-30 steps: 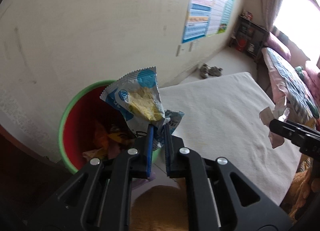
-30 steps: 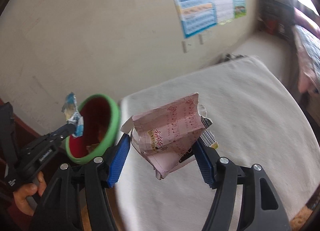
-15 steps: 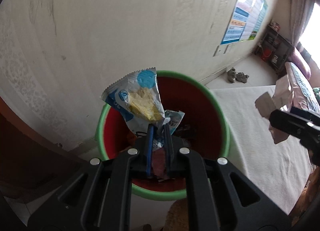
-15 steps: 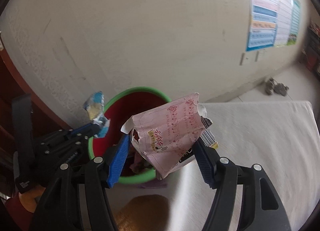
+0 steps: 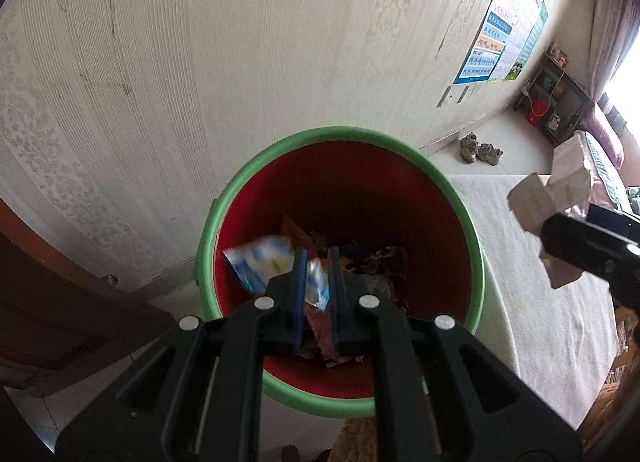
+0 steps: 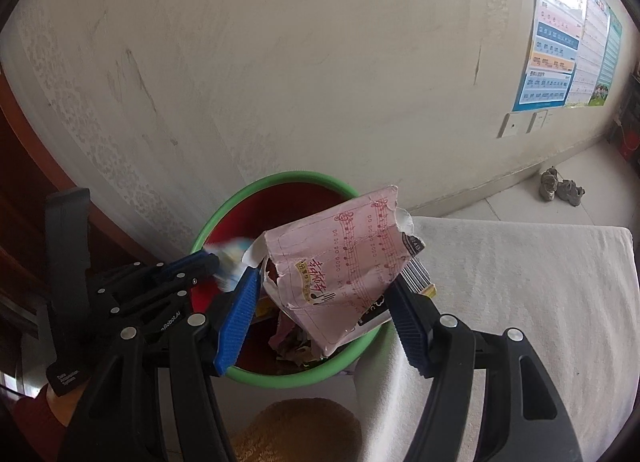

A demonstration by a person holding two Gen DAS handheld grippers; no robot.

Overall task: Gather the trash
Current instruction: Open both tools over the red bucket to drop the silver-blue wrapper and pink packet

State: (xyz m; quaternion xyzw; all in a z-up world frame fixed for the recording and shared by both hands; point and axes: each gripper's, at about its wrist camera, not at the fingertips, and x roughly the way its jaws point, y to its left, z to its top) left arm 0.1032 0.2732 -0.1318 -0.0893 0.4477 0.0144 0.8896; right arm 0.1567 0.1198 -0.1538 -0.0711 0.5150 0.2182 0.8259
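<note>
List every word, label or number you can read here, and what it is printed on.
"RoboLAI": on the left gripper.
"DO DO DO DODO": on the pink carton; its other characters and barcode digits are too small.
Wall poster: too small.
Blue wrapper: blurred.

**Where everything sat around the tongs**

The bin (image 5: 340,134) stood against the wall (image 5: 240,42), straight ahead of the left tongs (image 5: 317,282), with a wrapper (image 5: 260,262) between their tips. The right tongs (image 6: 324,294) held a carton (image 6: 340,258) over the bin's near rim. The bed (image 6: 520,282) lay to their right.
</note>
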